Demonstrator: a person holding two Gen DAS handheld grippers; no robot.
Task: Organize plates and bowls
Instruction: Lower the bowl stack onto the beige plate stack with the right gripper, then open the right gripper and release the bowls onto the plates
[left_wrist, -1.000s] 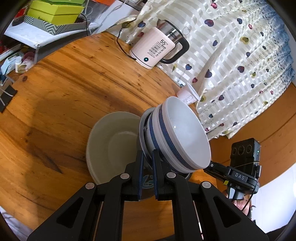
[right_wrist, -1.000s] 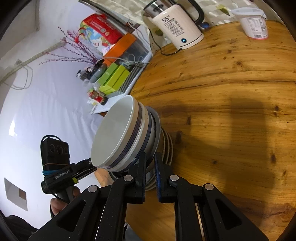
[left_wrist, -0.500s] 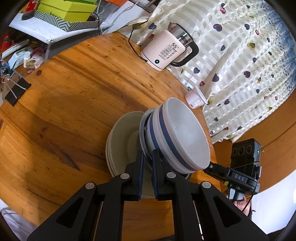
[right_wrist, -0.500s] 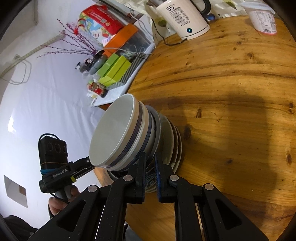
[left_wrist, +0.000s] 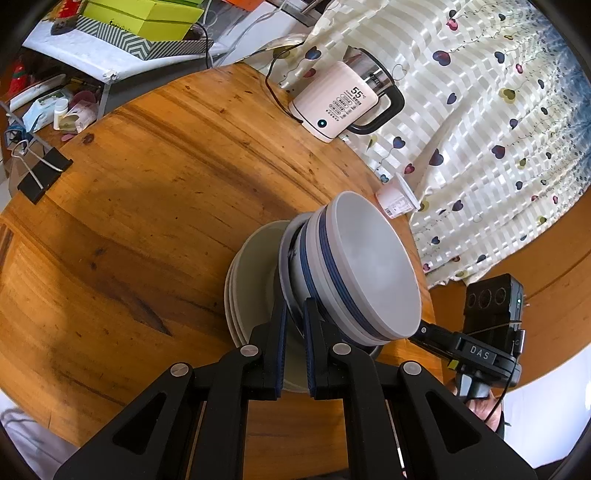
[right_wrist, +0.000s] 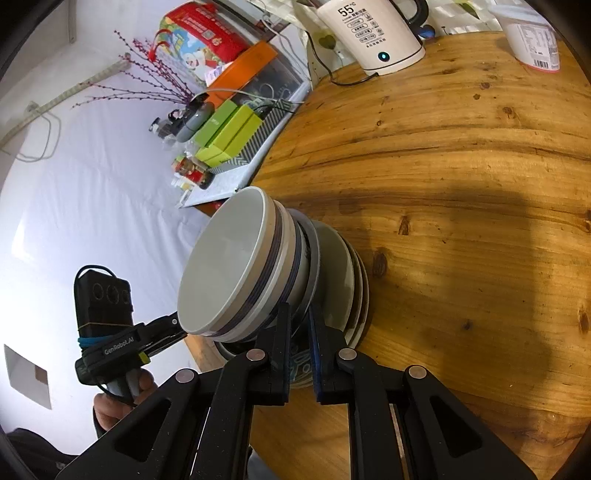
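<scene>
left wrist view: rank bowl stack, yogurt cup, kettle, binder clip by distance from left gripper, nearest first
1. bowl stack, clamped at the left gripper
2. yogurt cup, beyond the bowls, right table edge
3. kettle, far right edge, and binder clip, far left edge: too close to call

Round wooden table, orange-brown, streaked with dark grain and knots. Carries a stack of pale plates near the curtain-side edge, with nested blue-banded bowls sitting on top of the stack. Holds a cream electric kettle on its base at the far rim, black cord trailing off the edge. Bears a small white yogurt cup between kettle and plates, close to the rim. Grips a black binder clip at the opposite edge.
</scene>
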